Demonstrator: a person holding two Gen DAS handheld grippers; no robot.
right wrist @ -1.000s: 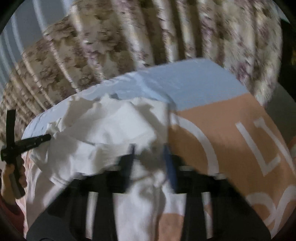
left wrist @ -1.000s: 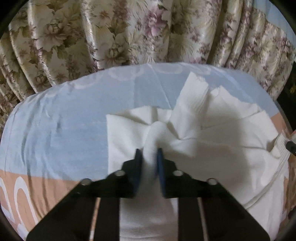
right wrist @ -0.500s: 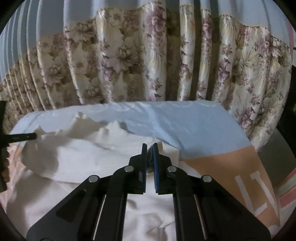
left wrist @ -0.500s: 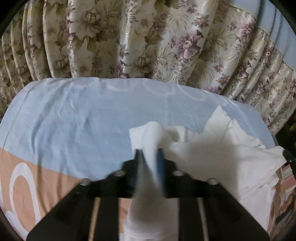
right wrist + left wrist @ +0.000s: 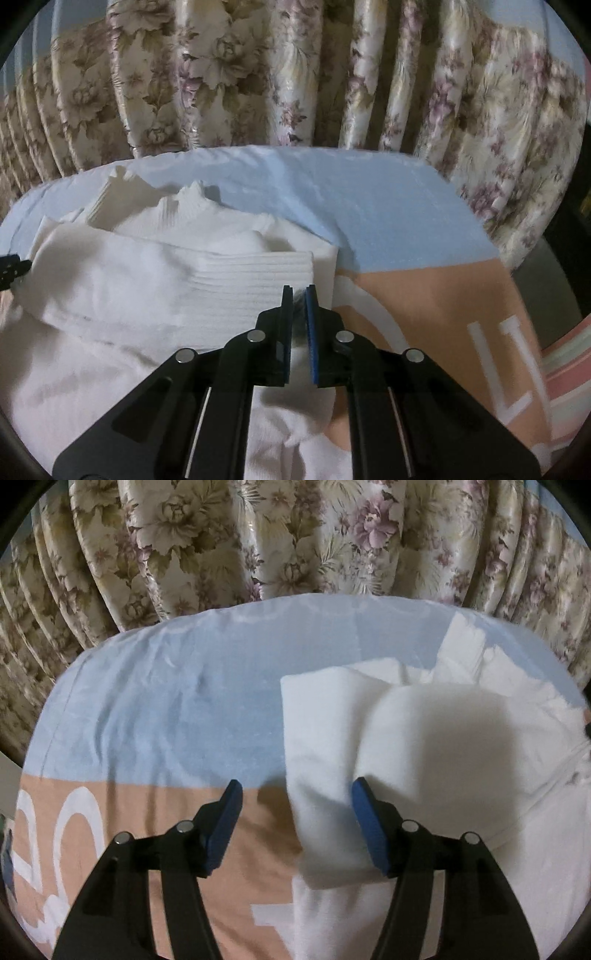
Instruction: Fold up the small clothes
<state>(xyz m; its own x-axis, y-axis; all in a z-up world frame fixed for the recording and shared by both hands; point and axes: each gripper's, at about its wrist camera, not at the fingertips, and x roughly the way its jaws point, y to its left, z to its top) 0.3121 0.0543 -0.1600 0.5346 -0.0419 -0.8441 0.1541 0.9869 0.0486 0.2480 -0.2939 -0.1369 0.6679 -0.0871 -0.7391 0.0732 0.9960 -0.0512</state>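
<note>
A white garment point(image 5: 424, 738) lies on the bed, its far part folded back over itself. My left gripper point(image 5: 293, 797) is open, its blue pads wide apart, and a fold of the white cloth lies between them against the right pad. In the right wrist view the same garment point(image 5: 155, 280) shows a ribbed edge folded across the middle. My right gripper point(image 5: 300, 295) is shut on the corner of that ribbed edge. The left gripper's tip point(image 5: 13, 267) shows at the far left edge.
The bed has a cover point(image 5: 166, 701) in light blue and peach with white lettering. Flowered curtains point(image 5: 295, 74) hang right behind the bed's far edge. The bed's right edge point(image 5: 517, 288) drops off to a dark gap.
My left gripper has opened and let go of the cloth. The garment's far part now lies folded flat. My right gripper has lowered and stays shut on the ribbed edge.
</note>
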